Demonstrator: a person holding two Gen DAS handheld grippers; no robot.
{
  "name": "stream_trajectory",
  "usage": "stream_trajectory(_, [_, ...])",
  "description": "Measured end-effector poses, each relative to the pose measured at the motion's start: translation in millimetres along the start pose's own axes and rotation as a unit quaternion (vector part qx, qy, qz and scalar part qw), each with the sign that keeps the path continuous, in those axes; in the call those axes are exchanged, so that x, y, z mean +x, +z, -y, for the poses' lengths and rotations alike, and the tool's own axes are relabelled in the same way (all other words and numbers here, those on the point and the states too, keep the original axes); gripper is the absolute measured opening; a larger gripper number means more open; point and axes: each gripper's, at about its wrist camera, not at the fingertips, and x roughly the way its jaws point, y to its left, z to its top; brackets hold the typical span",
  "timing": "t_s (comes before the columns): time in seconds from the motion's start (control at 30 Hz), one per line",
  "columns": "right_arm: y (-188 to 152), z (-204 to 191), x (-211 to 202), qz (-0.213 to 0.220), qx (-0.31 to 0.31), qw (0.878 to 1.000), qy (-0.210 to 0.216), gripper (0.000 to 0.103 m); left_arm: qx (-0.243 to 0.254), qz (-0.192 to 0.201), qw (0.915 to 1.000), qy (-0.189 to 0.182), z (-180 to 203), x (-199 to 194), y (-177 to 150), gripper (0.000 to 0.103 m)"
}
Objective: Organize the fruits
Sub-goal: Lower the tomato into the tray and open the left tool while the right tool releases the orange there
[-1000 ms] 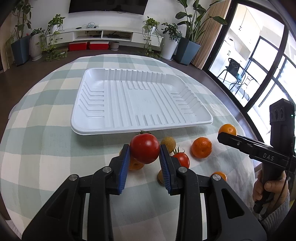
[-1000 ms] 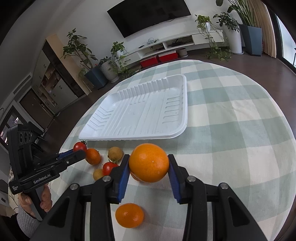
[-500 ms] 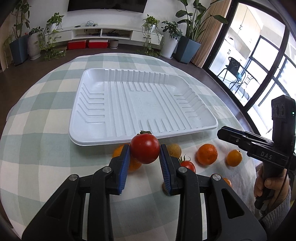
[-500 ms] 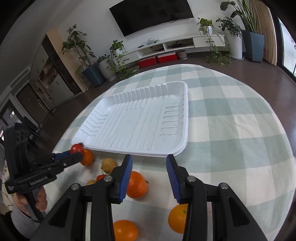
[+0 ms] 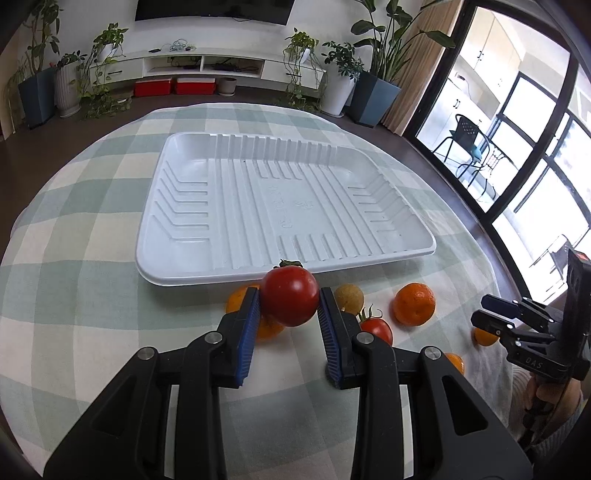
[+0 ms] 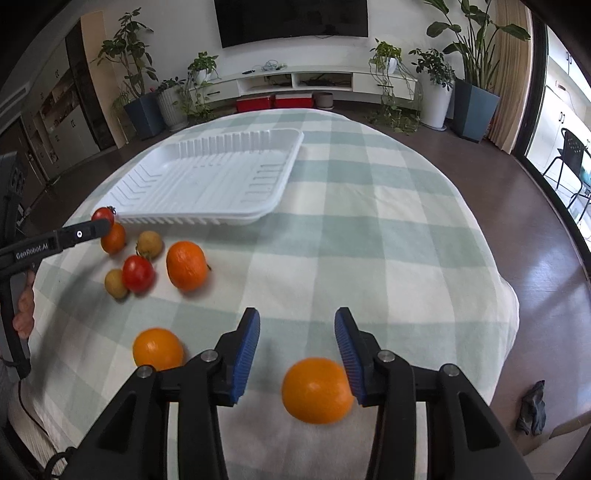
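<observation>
Two grippers are in your hands over the checked-cloth bench (image 5: pixel 92 302). Nearest in the right wrist view, your right gripper (image 6: pixel 297 326) has its jaws parted and opening; nothing is pressed between the pads. An orange (image 6: pixel 317 390) lies on the cloth low between the fingers, close against the right-hand one, apparently free of any grip. A second orange (image 6: pixel 158 349) sits just to the left of that gripper.

Your left gripper (image 5: pixel 286 308) has its jaws closed on a red tomato (image 5: pixel 290 295), blue pads pressing both sides, stem up. It hangs just short of the near rim of the white tray (image 5: pixel 184 273), above the loose fruit.

Farther out on the cloth, in a cluster near the tray's near edge: a larger orange (image 6: pixel 185 264), a smaller red tomato (image 6: pixel 138 274), two yellowish fruits (image 6: pixel 149 243) and (image 6: pixel 116 283), and an orange fruit (image 6: pixel 113 238) partly under the left gripper's fingers. All of these rest on the cloth, outside the tray.

The tray itself holds no fruit; its ribbed floor is bare. It lies flat on the bench beyond the cluster.

Beyond the bench: potted plants (image 6: pixel 436 85), a low white media shelf (image 6: pixel 295 81) and a wall-mounted screen (image 6: pixel 291 16).
</observation>
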Motion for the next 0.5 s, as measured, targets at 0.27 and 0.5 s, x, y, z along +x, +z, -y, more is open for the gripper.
stream_trajectory(0.27, [-10.1,-0.3,-10.7,-0.008,-0.001,1.0,-0.028,0.058,0.0,0.0,1.0,-0.003,2.9,-1.4,-1.3,0.03])
stream_trajectory(0.5, [-16.4,-2.2,-6.6,-0.026,0.003,0.999,-0.022,0.053,-0.001,0.001,1.0,-0.005,5.5,-2.5,-3.1,0.03])
